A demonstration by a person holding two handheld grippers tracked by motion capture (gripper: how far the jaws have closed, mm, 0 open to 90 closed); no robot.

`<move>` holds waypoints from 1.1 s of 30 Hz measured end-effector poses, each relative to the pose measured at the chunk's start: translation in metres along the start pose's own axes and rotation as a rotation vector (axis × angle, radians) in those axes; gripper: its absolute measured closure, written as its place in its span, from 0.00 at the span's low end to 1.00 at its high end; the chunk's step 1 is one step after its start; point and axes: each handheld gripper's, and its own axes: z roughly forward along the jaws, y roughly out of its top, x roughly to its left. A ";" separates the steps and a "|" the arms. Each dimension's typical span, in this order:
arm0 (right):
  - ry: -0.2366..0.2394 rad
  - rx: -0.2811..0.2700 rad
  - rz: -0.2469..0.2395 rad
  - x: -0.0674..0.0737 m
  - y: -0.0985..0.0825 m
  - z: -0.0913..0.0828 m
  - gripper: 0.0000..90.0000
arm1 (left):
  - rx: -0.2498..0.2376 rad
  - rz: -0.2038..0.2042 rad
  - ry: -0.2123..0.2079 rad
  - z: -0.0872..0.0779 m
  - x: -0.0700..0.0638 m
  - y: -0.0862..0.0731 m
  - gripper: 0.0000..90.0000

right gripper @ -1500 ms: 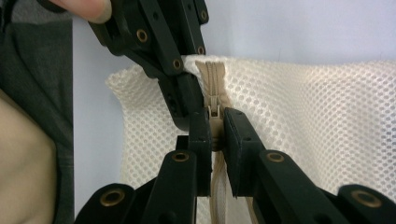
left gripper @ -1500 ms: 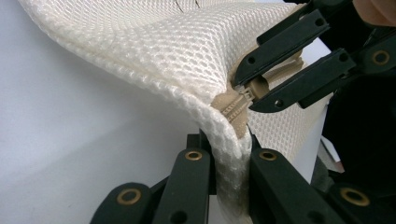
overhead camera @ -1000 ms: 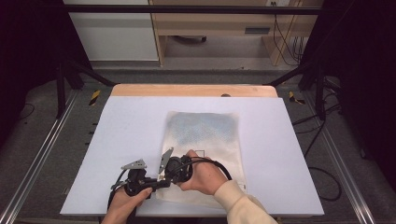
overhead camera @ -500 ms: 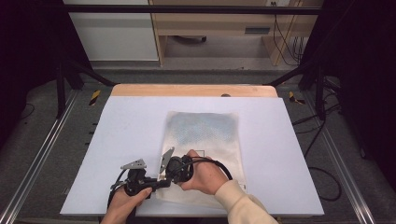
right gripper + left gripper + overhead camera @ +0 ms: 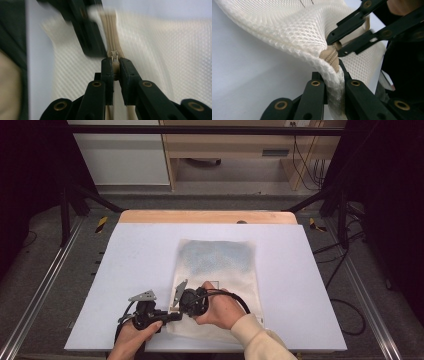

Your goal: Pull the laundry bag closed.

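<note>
Both grippers pinch mesh bag (image 5: pixel 216 270) — contents unclear.

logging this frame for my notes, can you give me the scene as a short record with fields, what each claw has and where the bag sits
surface: white table top
main item: cream mesh bag, lying flat, a bluish item faintly seen inside its far half
bag edge: near left corner lifted off the table
left claw: shut on the mesh bag's corner, beside the zipper end
right claw: shut on the zipper pull
zipper: beige, runs along the bag's edge
claw spacing: close together at the bag's near left corner
</note>
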 end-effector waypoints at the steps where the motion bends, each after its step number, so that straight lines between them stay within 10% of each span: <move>1: -0.008 0.016 0.006 -0.002 -0.005 0.001 0.91 | -0.008 -0.012 0.003 -0.003 0.002 0.000 0.97; 5: 0.026 -0.054 0.080 -0.007 -0.021 -0.007 0.91 | -0.012 -0.018 -0.002 -0.004 0.004 0.001 0.97; 33: 0.042 -0.079 0.085 0.001 -0.038 -0.017 0.91 | 0.031 0.006 -0.001 0.010 -0.010 -0.008 0.97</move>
